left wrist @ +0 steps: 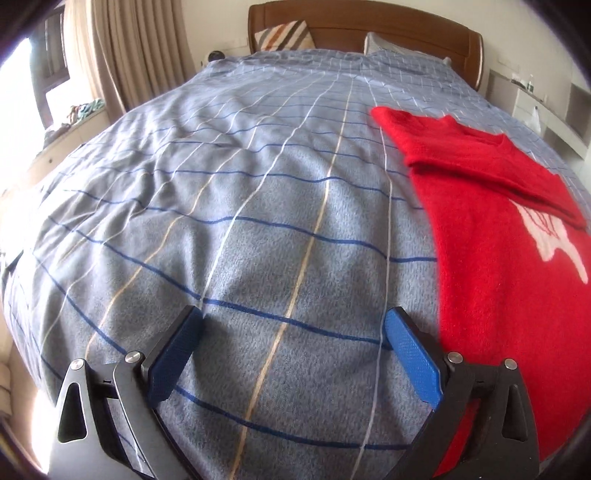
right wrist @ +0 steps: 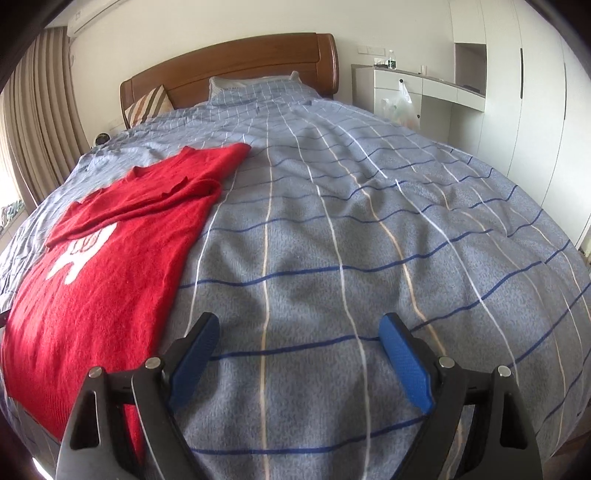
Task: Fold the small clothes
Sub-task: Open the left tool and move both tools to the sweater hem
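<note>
A red knit sweater (left wrist: 491, 266) with a white motif lies flat on the blue checked bedspread (left wrist: 240, 221), both sleeves folded across its chest. In the left wrist view it lies to the right; my left gripper (left wrist: 293, 321) is open and empty over bare bedspread just left of the sweater's lower part. In the right wrist view the sweater (right wrist: 110, 266) lies to the left; my right gripper (right wrist: 299, 326) is open and empty over the bedspread (right wrist: 369, 240), just right of the sweater's side edge.
A wooden headboard (right wrist: 236, 70) and pillows (left wrist: 284, 35) stand at the far end of the bed. Curtains (left wrist: 122, 55) and a window are on the left. A white desk with a plastic bag (right wrist: 400, 99) and wardrobes stand on the right.
</note>
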{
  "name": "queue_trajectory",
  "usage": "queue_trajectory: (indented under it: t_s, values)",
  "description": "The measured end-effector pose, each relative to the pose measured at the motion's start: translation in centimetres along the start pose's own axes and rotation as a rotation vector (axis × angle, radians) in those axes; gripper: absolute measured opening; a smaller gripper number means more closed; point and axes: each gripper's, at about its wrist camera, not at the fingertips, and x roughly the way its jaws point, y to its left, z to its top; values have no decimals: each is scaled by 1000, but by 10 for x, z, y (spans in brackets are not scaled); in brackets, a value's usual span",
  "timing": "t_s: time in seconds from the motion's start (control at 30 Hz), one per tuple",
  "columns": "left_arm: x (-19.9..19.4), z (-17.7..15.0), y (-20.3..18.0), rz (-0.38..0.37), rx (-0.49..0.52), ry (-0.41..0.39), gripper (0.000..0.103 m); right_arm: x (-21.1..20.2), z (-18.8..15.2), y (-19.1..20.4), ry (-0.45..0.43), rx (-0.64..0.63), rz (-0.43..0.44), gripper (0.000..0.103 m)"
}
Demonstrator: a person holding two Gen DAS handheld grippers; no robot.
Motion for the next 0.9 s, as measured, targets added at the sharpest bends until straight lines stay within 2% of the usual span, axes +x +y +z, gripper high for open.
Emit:
queue_trajectory:
  t_s: [0.07, 0.23, 0.6, 0.7, 0.77, 0.9]
  values:
    - [1, -3, 1, 2, 2, -12, 102, 9, -4, 0, 33, -3, -2, 93]
    - [7, -7, 6, -43, -20, -32, 103, 14, -8, 6, 27, -44, -34, 97]
    - [2, -10, 4, -25, -11, -70, 103, 12, -10, 3, 8, -58, -52, 100]
    - [-10, -3, -1, -2, 23, -48, 102, 2, -6, 3, -5, -56, -66, 100]
    - [-26, 0, -5, -5, 36, -56, 102, -8, -3, 7, -8, -75, -110, 100]
    - [-59, 6, -23, -28, 105, -80, 102, -29, 2, 20, 46, -117, -167, 100]
